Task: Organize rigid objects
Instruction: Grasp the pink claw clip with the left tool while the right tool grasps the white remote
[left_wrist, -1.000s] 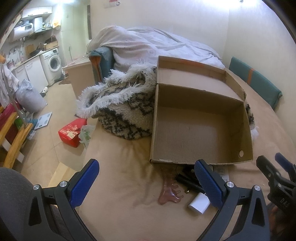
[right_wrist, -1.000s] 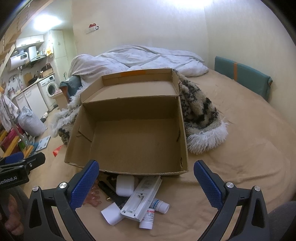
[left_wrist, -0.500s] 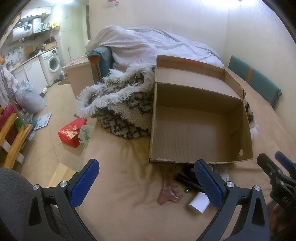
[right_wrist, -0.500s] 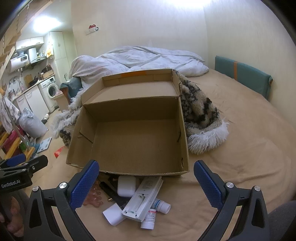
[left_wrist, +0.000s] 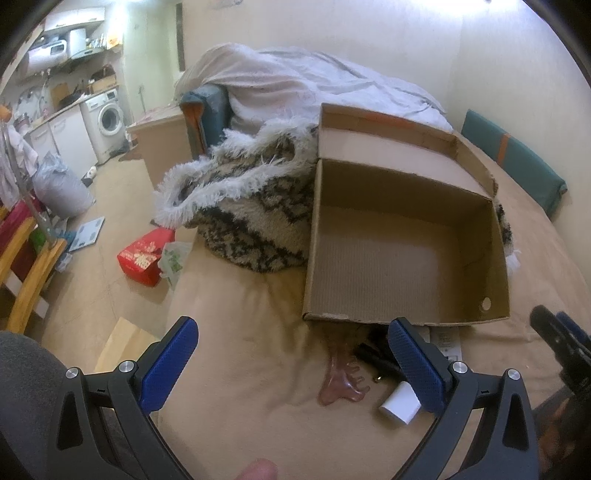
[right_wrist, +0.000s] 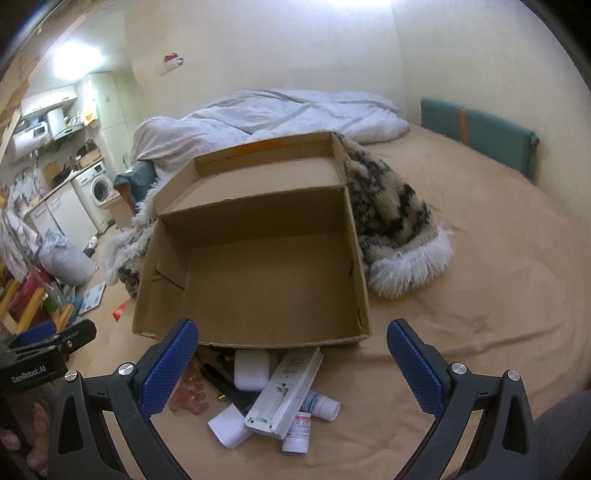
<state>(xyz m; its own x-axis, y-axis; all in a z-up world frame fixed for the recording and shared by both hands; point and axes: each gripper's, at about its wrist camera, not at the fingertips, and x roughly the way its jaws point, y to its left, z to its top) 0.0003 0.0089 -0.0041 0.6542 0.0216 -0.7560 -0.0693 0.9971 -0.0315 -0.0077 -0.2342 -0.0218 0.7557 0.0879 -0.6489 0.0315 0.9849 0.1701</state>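
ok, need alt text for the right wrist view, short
An empty open cardboard box sits on a tan bedspread, with a pile of small items at its near edge: a white remote, two small white bottles, a white case. The right tool hangs open above the pile, holding nothing; a shaggy patterned blanket lies behind the box.

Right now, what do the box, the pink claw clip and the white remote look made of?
Box: corrugated cardboard, matte brown; fluted ribbing shows on the floor and the front edge is ragged.
Pink claw clip: looks like translucent plastic, glossy; light passes through its teeth.
White remote: likely hard moulded plastic, smooth and slightly shiny, with an open recess in its back.
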